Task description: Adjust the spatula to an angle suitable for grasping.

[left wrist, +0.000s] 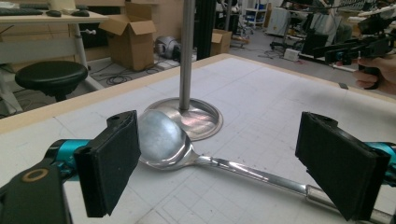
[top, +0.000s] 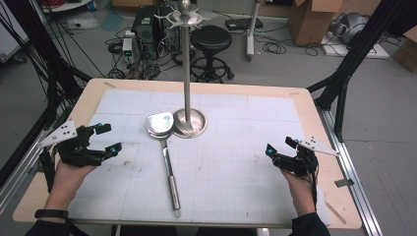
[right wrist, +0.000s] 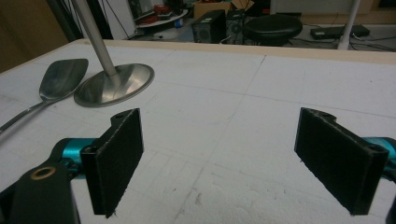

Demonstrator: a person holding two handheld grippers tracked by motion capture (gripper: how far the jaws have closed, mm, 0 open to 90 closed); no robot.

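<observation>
A steel spatula (top: 166, 152) lies flat on the white mat, its blade (top: 160, 124) beside the round base (top: 190, 122) of an upright metal stand (top: 186, 64), its handle running toward the near edge. My left gripper (top: 107, 138) hovers left of the blade, open and holding nothing. In the left gripper view the spatula (left wrist: 163, 140) lies just ahead between the jaws of the left gripper (left wrist: 233, 172). My right gripper (top: 279, 146) is at the right side of the mat, open and holding nothing. In the right gripper view the spatula (right wrist: 60, 79) and stand base (right wrist: 114, 85) lie far left of the right gripper (right wrist: 229, 158).
The wooden table (top: 98, 88) carries a white gridded mat (top: 236, 162). The stand has hooks at its top (top: 185, 17). On the floor behind are a black stool (top: 210, 42), cables, a computer case (top: 145, 22) and cardboard boxes (top: 314, 19). Black frame posts (top: 354, 54) flank the table.
</observation>
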